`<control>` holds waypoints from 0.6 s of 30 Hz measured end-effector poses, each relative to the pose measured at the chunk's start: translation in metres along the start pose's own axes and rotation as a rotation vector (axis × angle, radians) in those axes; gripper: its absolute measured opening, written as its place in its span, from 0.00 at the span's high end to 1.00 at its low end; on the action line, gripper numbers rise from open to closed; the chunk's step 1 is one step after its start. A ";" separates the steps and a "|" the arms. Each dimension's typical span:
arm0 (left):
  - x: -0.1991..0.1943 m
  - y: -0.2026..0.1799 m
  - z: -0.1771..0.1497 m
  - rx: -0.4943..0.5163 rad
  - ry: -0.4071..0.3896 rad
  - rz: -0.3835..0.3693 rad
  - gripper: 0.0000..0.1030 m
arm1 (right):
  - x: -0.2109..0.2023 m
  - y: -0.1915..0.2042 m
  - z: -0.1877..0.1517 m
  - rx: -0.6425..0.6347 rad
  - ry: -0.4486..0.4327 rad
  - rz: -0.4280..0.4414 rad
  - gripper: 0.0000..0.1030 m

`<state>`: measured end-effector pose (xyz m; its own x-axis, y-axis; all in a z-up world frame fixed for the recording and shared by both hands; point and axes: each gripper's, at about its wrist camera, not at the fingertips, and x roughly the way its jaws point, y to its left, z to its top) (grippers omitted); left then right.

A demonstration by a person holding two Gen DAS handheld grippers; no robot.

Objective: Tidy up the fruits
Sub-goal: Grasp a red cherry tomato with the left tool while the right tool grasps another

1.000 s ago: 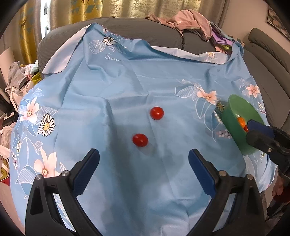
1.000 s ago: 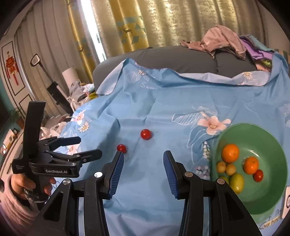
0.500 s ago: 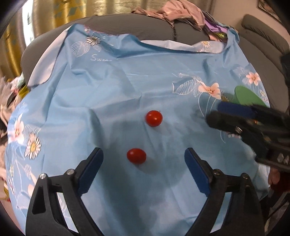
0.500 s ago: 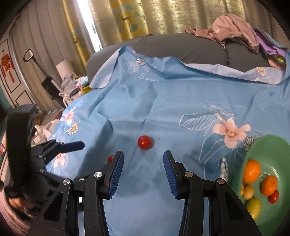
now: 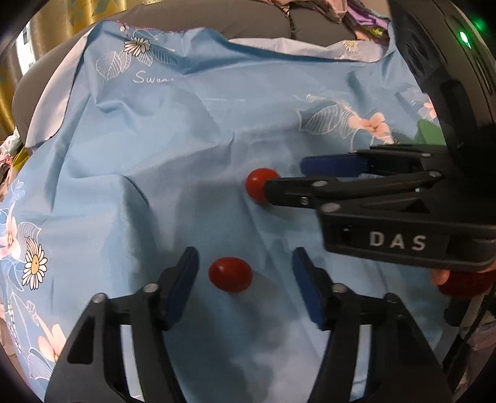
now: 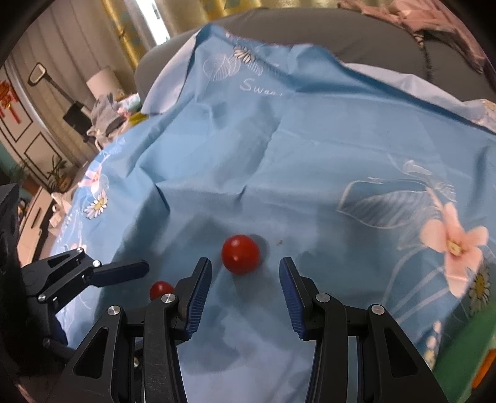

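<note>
Two red cherry tomatoes lie on the blue flowered cloth (image 5: 173, 148). My left gripper (image 5: 245, 272) is open, its blue pads either side of the near oval tomato (image 5: 230, 274), not touching it. My right gripper (image 6: 245, 276) is open just short of the round tomato (image 6: 240, 254). In the left wrist view the right gripper (image 5: 288, 173) reaches in from the right and its fingers flank the round tomato (image 5: 259, 185). The oval tomato (image 6: 159, 289) and left gripper (image 6: 124, 272) also show in the right wrist view. A green bowl (image 6: 462, 350) sits at the lower right.
The cloth (image 6: 310, 148) covers a grey sofa (image 5: 248, 21) with clothes piled at the back. The bowl rim (image 5: 429, 131) peeks out behind the right gripper. Room clutter and a door stand at the left (image 6: 102, 114).
Both grippers have moved forward and down toward the tomatoes. The right gripper swung left away from the bowl to the round tomato. The left gripper now straddles the oval tomato.
</note>
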<state>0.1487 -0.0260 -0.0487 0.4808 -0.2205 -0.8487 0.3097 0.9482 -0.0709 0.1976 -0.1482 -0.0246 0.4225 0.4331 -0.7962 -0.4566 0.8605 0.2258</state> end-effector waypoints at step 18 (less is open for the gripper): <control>0.014 0.002 -0.002 0.022 0.031 0.049 0.71 | 0.028 0.007 0.007 -0.045 0.045 -0.038 0.69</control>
<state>0.1540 -0.0266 -0.0617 0.4702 -0.1662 -0.8668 0.3042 0.9524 -0.0176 0.2117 -0.1281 -0.0408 0.4054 0.3868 -0.8283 -0.4763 0.8627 0.1698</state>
